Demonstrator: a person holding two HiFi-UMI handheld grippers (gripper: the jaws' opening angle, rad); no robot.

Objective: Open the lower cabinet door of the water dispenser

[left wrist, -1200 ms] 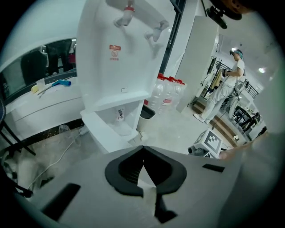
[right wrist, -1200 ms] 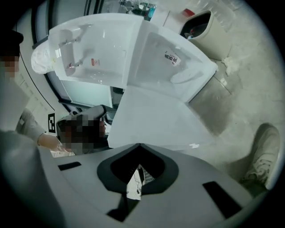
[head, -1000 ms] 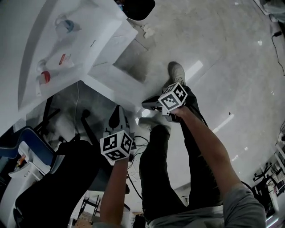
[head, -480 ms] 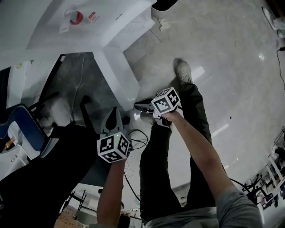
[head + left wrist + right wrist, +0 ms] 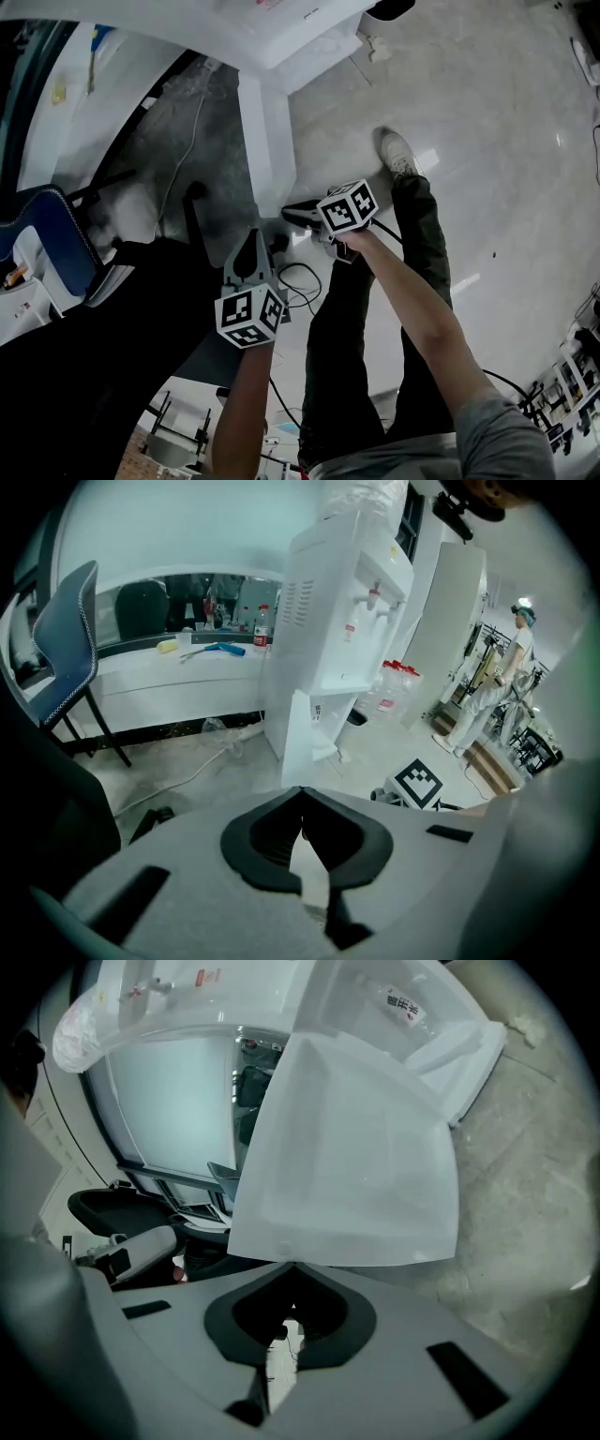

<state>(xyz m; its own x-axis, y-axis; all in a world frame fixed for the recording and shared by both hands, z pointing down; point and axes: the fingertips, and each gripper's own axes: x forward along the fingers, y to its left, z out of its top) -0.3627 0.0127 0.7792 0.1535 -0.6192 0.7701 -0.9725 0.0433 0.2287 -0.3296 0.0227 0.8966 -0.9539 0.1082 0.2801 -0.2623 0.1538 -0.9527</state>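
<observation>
The white water dispenser (image 5: 342,611) stands against a counter, and only its base (image 5: 281,28) shows at the top of the head view. Its lower cabinet door (image 5: 265,141) is swung out from the body; the door (image 5: 347,1147) fills the right gripper view as a broad white panel. My right gripper (image 5: 286,214) is shut, and its tips (image 5: 293,1267) sit right at the door's free edge with nothing visibly pinched. My left gripper (image 5: 251,246) hangs lower left, away from the door, shut and empty (image 5: 302,791). From there the open door (image 5: 302,738) shows below the taps.
A blue chair (image 5: 70,621) and a black chair (image 5: 94,356) stand to the left. The white counter (image 5: 141,682) behind carries a bottle and small items. Cables (image 5: 295,281) lie on the floor by my feet. Bottles (image 5: 398,677) and a person (image 5: 487,686) are off to the right.
The head view has swung, so the dispenser slid to the top edge. The door stays open with the right gripper at its edge. Both grippers stay shut.
</observation>
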